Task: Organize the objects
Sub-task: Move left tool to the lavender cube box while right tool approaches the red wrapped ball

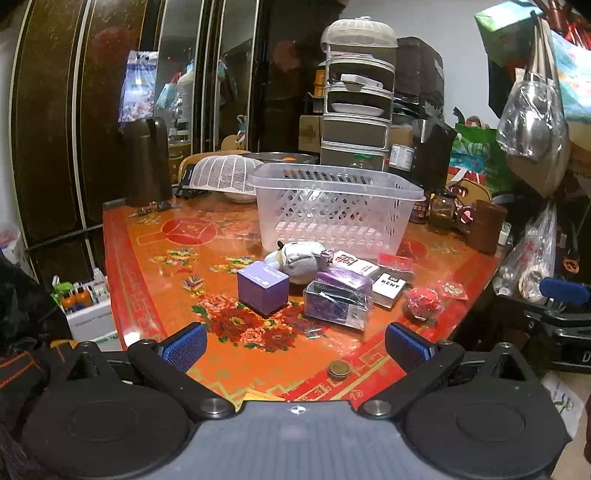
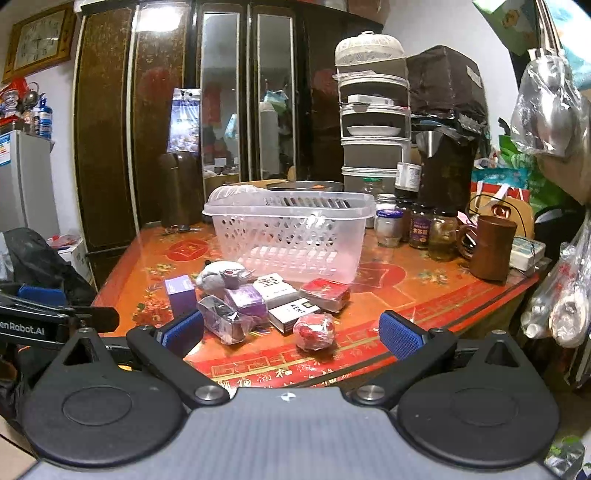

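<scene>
Near the middle of the frame, small boxes (image 1: 263, 291) lie before the clear plastic basket (image 1: 332, 206) on the red table (image 1: 155, 258). Both claws, left claw (image 1: 295, 345) and right claw (image 2: 291, 334), gape wide, holding nothing. Nothing is grabbed yet; next, pick one.

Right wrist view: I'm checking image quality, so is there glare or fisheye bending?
Right wrist view: a ceiling light glares off the wardrobe, whose edges bow outward. Left wrist view: the table shows a soft sheen; the wardrobe bends strongly.
</scene>
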Demonstrator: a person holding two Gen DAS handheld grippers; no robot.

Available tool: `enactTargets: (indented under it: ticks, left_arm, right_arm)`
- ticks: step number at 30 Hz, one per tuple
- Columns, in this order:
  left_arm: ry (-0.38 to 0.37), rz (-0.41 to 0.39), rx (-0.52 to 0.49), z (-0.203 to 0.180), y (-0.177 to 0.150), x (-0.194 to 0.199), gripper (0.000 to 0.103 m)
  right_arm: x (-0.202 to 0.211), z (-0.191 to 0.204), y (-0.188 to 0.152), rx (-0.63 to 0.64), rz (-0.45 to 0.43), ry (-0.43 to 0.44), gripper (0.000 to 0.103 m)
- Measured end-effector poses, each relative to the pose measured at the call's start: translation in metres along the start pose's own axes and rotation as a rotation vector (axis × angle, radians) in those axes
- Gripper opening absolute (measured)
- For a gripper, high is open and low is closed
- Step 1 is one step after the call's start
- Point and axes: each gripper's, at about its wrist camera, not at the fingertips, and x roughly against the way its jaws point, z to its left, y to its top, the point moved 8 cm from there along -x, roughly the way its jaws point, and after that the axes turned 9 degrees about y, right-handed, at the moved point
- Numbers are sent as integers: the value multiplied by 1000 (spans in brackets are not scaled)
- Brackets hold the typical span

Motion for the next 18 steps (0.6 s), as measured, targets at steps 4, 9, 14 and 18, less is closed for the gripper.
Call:
enactTargets:
  ticks: [4, 9, 14, 18]
  left_arm:
    - [-9, 6, 0, 0, -1, 1, 103]
    - [-17, -1, -7, -2, -1, 0, 103]
    - [-1, 37, -24, 3, -11, -19, 103]
    - [-27, 59, 31, 12, -19, -37, 103]
  right_arm:
    - [-2, 1, -2, -17, 12, 77, 103]
    - [-6, -8, -6, -102, 30, 126, 103]
    - [-6, -17, -5, -102, -3, 85, 103]
    - [-15, -23, -14, -67, 4, 38, 103]
